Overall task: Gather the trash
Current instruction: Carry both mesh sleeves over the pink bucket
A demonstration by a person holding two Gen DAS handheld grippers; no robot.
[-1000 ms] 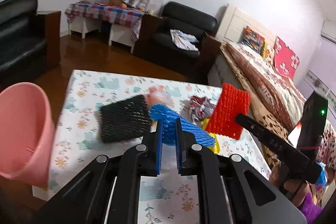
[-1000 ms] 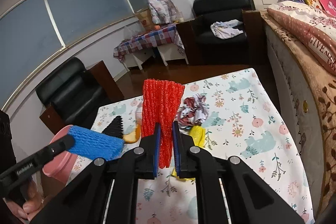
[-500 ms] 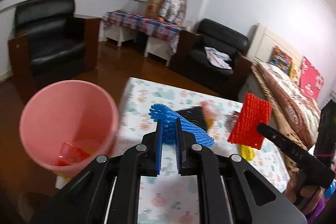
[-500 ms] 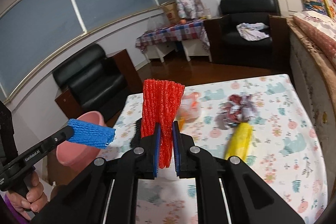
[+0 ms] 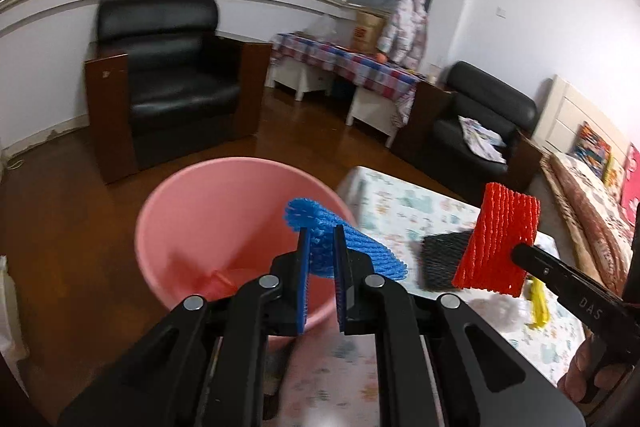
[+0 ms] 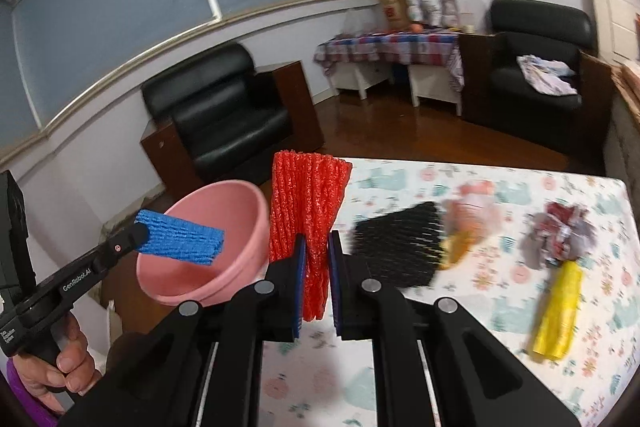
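Observation:
My left gripper [image 5: 320, 259] is shut on a blue foam net [image 5: 340, 243] and holds it over the mouth of the pink bin [image 5: 208, 219], which has a red scrap at its bottom. From the right wrist view the blue net [image 6: 180, 239] hangs above the bin [image 6: 224, 227]. My right gripper [image 6: 318, 267] is shut on a red foam net [image 6: 308, 211], upright, just right of the bin; it also shows in the left wrist view [image 5: 500, 239].
On the flowered table [image 6: 500, 315] lie a black foam net [image 6: 400, 247], a pinkish wrapper [image 6: 468, 211], a crumpled grey-red wrapper [image 6: 560, 231] and a yellow bag [image 6: 560, 311]. Black armchairs [image 5: 168, 83] stand on the wooden floor behind.
Both grippers have swung left from over the table toward the pink bin. The blue net is now above the bin's mouth; the red net has followed beside it.

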